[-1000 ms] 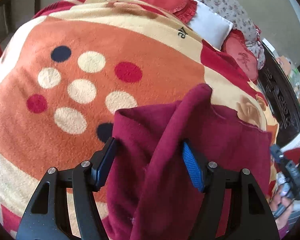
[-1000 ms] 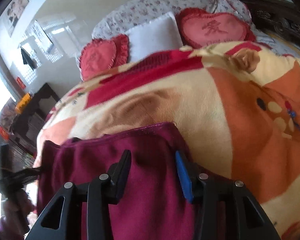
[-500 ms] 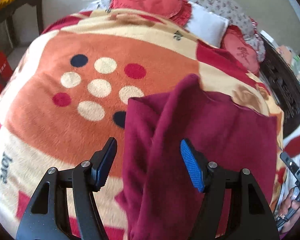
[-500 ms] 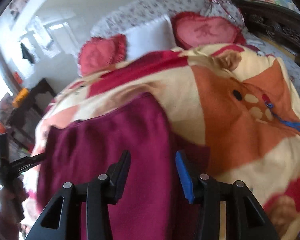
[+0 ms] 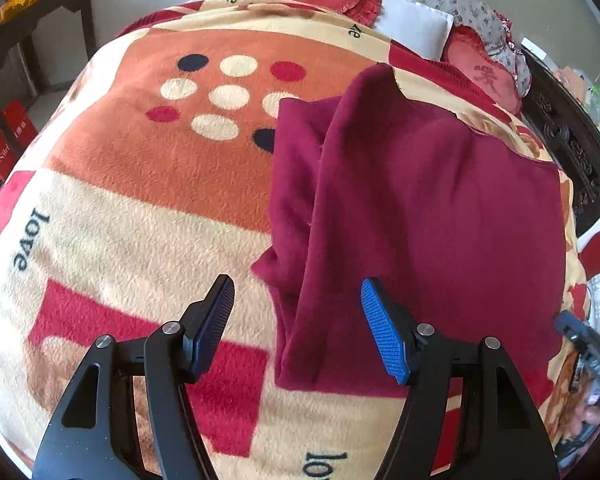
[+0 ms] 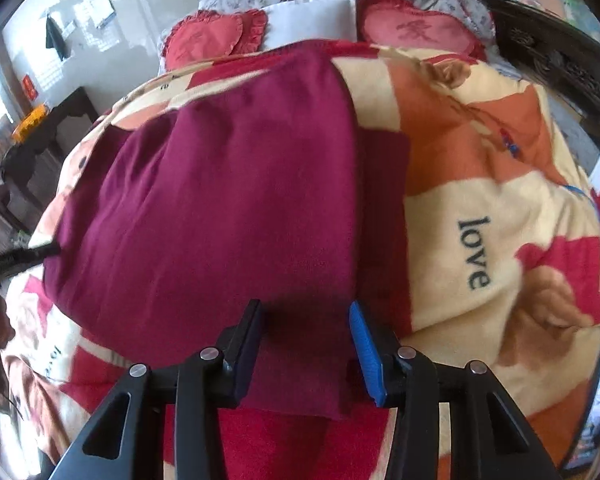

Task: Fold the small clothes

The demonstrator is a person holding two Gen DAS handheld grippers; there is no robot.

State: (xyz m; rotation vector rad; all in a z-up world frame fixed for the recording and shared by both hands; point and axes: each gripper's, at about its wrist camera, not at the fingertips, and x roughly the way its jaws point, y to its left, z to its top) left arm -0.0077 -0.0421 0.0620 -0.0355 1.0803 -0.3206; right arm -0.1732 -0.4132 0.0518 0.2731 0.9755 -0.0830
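Observation:
A dark red garment [image 5: 440,208] lies folded lengthwise on the patterned fleece blanket [image 5: 140,208], with a sleeve fold along its left side. My left gripper [image 5: 298,282] hovers open over that fold's near end, its pads well apart from the cloth. In the right wrist view the garment [image 6: 228,200] spreads up and to the left. My right gripper [image 6: 305,306] is over its near hem with its jaws closing; cloth lies between the fingers, and the pads do not press it. The other gripper's tip [image 6: 12,258] shows at the left edge.
Red heart cushions [image 6: 416,32] and a white pillow [image 6: 312,16] lie at the bed's head. A dark wooden table [image 5: 28,40] stands to the left of the bed, and carved dark furniture [image 5: 572,152] to its right. A hand [image 5: 584,408] shows at the right edge.
Both grippers drew back toward the garment's near edge. The garment now shows longer and flatter ahead of them, and more blanket is in view.

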